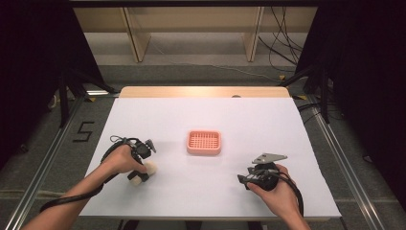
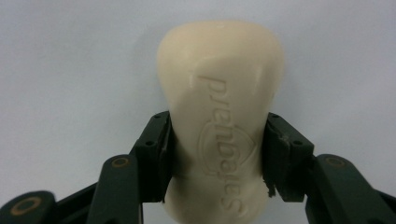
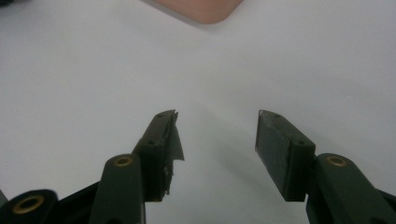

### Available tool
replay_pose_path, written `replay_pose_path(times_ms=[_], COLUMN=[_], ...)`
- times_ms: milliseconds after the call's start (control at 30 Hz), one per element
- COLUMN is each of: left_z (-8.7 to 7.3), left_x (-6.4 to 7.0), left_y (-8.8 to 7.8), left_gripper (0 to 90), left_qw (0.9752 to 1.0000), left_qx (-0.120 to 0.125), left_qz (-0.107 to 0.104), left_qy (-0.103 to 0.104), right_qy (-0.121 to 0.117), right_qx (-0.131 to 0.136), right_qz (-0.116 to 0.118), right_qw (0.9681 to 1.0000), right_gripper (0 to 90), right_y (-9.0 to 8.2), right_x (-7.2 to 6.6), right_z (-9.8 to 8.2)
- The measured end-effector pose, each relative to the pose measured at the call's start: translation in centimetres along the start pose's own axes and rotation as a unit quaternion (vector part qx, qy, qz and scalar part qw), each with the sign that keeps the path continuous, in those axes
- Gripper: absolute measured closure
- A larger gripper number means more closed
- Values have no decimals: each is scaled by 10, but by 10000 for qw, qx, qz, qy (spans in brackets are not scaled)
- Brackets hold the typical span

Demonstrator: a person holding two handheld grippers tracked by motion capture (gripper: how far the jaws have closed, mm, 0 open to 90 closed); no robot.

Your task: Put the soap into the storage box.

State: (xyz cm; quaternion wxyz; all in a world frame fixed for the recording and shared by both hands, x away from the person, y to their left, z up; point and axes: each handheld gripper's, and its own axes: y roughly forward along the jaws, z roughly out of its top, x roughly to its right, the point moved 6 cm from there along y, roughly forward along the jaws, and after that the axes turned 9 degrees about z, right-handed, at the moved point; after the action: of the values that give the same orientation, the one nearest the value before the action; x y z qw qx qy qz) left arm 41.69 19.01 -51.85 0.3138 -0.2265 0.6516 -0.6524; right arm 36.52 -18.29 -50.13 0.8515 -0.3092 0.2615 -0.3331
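A cream bar of soap (image 2: 219, 88) with embossed lettering lies on the white table between the jaws of my left gripper (image 2: 217, 156), whose pads press on its narrow waist from both sides. In the high view the soap (image 1: 150, 168) is at the front left, under the left gripper (image 1: 141, 173). A pink slatted soap dish (image 1: 204, 143) sits at the table's middle with nothing in it. My right gripper (image 1: 242, 180) rests at the front right, pointing left. Its jaws stand open over bare table in the right gripper view (image 3: 217, 135), with a corner of the dish (image 3: 201, 9) at the top.
A white sheet (image 1: 215, 115) covers the table, with a wooden strip (image 1: 201, 91) showing at the far edge. Metal rails run along both sides on the floor. Wooden legs and loose cables (image 1: 282, 48) lie beyond the table.
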Motion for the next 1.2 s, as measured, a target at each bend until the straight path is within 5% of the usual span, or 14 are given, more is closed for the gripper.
replay_pose_path(times_ms=[567, 800, 933, 1067, 1100, 1167, 1200], left_z=[0, -1, 0, 0, 2, 1, 1], left_x=[-4, -5, -5, -6, -9, -6, -6], left_y=[-14, -15, -15, -15, -16, -15, -15], left_gripper=[483, 485, 485, 486, 486, 486, 486], left_qw=[9998, 9998, 9999, 9999, 9993, 9998, 9998], left_qx=[131, 89, 78, 62, 126, 96, 81], left_qz=[79, 71, 63, 57, 130, 72, 80], left_qy=[97, 143, 120, 124, 317, 134, 153], right_qy=[-270, -58, -270, -170, -56, -150, 8], right_qx=[-11, 30, -12, 37, 18, 38, 11], right_qz=[-23, -2, -18, -14, 2, -15, -1], right_qw=[9996, 10000, 9996, 9998, 10000, 9999, 10000], right_gripper=[488, 488, 488, 488, 488, 488, 488], right_y=[0, 0, 0, 0, 0, 0, 0], right_x=[5, 2, 5, 4, 2, 4, 1], right_z=[1, 1, 1, 1, 1, 2, 1])
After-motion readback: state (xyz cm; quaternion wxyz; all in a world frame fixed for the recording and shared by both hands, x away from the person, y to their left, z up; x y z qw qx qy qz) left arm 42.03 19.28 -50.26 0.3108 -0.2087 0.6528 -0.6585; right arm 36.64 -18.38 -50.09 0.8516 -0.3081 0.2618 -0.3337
